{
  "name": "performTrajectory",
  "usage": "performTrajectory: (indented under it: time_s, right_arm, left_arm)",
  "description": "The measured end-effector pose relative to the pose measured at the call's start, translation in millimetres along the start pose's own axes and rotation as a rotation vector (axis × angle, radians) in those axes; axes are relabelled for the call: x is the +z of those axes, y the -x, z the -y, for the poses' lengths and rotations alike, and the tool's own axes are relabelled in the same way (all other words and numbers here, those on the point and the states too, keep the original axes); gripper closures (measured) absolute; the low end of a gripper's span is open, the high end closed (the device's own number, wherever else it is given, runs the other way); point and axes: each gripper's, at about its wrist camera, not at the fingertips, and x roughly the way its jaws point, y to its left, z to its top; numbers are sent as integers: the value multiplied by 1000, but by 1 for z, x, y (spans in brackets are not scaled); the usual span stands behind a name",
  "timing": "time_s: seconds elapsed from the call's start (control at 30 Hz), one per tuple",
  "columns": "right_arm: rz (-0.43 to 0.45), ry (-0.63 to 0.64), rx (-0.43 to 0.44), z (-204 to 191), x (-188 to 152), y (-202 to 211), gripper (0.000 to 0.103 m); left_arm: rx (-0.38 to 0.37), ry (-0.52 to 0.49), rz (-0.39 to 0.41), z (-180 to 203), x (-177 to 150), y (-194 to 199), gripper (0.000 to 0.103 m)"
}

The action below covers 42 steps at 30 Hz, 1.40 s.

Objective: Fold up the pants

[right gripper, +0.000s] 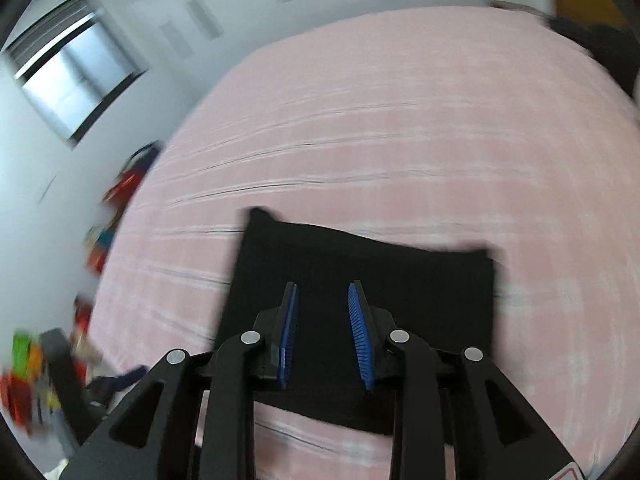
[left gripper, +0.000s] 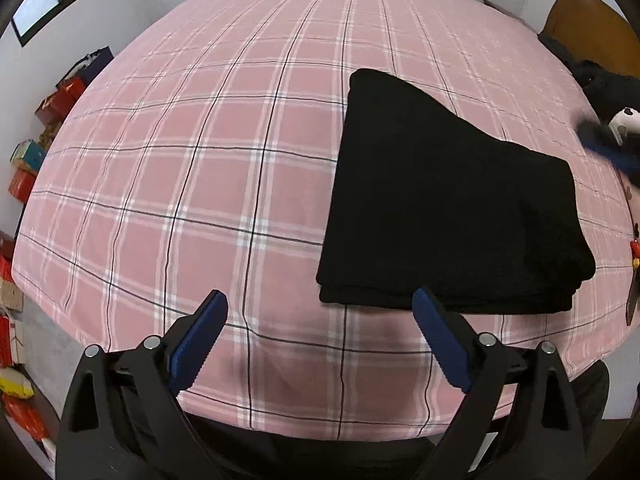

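Observation:
The black pants [left gripper: 444, 208] lie folded into a flat stack on the pink plaid bed sheet [left gripper: 200, 160], right of centre in the left wrist view. My left gripper [left gripper: 320, 300] is open and empty, held above the sheet at the stack's near edge, with its right finger over the stack's front edge. In the blurred right wrist view the pants [right gripper: 400, 272] lie below my right gripper [right gripper: 322, 292], which is open and empty above them. The right gripper also shows blurred at the far right edge of the left wrist view [left gripper: 608, 144].
Dark clothes [left gripper: 600, 80] and a brown headboard [left gripper: 588, 24] are at the bed's far right. Red and coloured boxes [left gripper: 60, 100] are stacked along the wall on the left. The bed's near edge [left gripper: 320, 428] is just below the left gripper.

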Motion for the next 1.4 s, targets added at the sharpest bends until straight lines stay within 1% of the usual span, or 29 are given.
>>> performTrajectory:
  time_s: [0.03,0.1,0.2,0.27,0.3,0.33,0.37,0.47,0.5,0.53,0.57,0.6,0.63,0.7,0.77,0.83,0.87,0.93,0.97,1.0,1.03,1.07,1.1,1.13,1.17,1.23,1.27,1.33,1.4]
  right_arm:
    - [-23,21,27,-11,8,-15,76]
    - [-81,65,30,-32,23,-54,76]
    - [-166,97,-28,-50,40,-118,76]
    - [-215,73,-90,-49,42,-155,77]
    - [-263,49,-131,-43,43,-181,77]
    - [-297,23,-138,-38,43,-198,77]
    - [-277,10,-133,-36,47,-202,77]
    - [-257,-22,-123,-38,58,-188,77]
    - [-199,-26,-87,-39,57,-165,77]
    - [-150,-20,-69,-37,53,-144,75]
    - [-102,-8,-71,-36,45,-119,73]
    - [-67,6,-91,-30,32,-96,72]
    - [-50,12,-129,-19,12,-76,72]
    - [-37,-21,-190,10,-19,-49,72]
    - [-31,-113,-219,50,-49,-23,72]
    - [-37,-244,-225,96,-76,1,70]
    - [-43,-299,-213,119,-85,11,65]
    - [-41,-338,-146,137,-97,21,65]
    - [-38,-336,-131,140,-98,25,65]
    - [-39,-326,-138,139,-97,27,65]
    - [-31,-308,-168,135,-95,29,64]
    - [-8,-291,-208,127,-94,31,59]
    - [41,-277,-249,119,-93,38,49]
    - [76,-273,-259,113,-95,42,42]
    - [87,-272,-262,114,-95,45,31]
    - [15,-284,-267,123,-101,30,30]
    - [-29,-310,-239,132,-107,22,30]
    - [-36,-334,-198,131,-115,15,30]
    - [-21,-312,-175,128,-116,17,30]
  left_arm:
    - [-2,1,-2,-2,-1,-1,12]
    - [0,0,-5,-7,-3,-2,12]
    - [6,6,-11,-17,-5,-2,12]
    - [3,24,-19,-26,-6,-3,12]
    - [-1,34,-23,-30,-7,-4,12]
    - [-1,43,-30,-34,-7,-6,12]
    - [0,48,-35,-37,-7,-7,12]
    - [1,55,-33,-45,-5,-7,12]
    - [-2,59,-26,-47,-3,-6,12]
    - [-6,62,-20,-48,-3,-5,12]
    - [-9,66,-18,-48,-2,-6,12]
    - [-14,69,-19,-48,-2,-7,12]
    - [-16,70,-21,-48,-1,-8,12]
    - [-18,70,-25,-45,0,-9,12]
    - [-20,54,-23,-39,0,-8,12]
    - [-15,31,-14,-30,0,-4,12]
    - [-13,24,-10,-25,-1,-3,12]
    - [-13,12,-7,-16,-3,0,12]
    - [-12,8,-9,-13,-4,0,12]
    - [-10,2,-9,-9,-5,1,12]
    - [-8,-6,-9,-5,-6,2,12]
    - [-3,-15,-8,-1,-7,4,12]
    - [3,-27,-4,2,-8,7,12]
    - [5,-33,-1,4,-9,9,12]
    - [9,-41,4,6,-10,11,12]
    - [16,-49,5,8,-11,13,11]
    - [17,-49,1,8,-11,12,11]
    - [21,-52,-7,9,-11,10,11]
    - [29,-61,-5,12,-12,12,11]
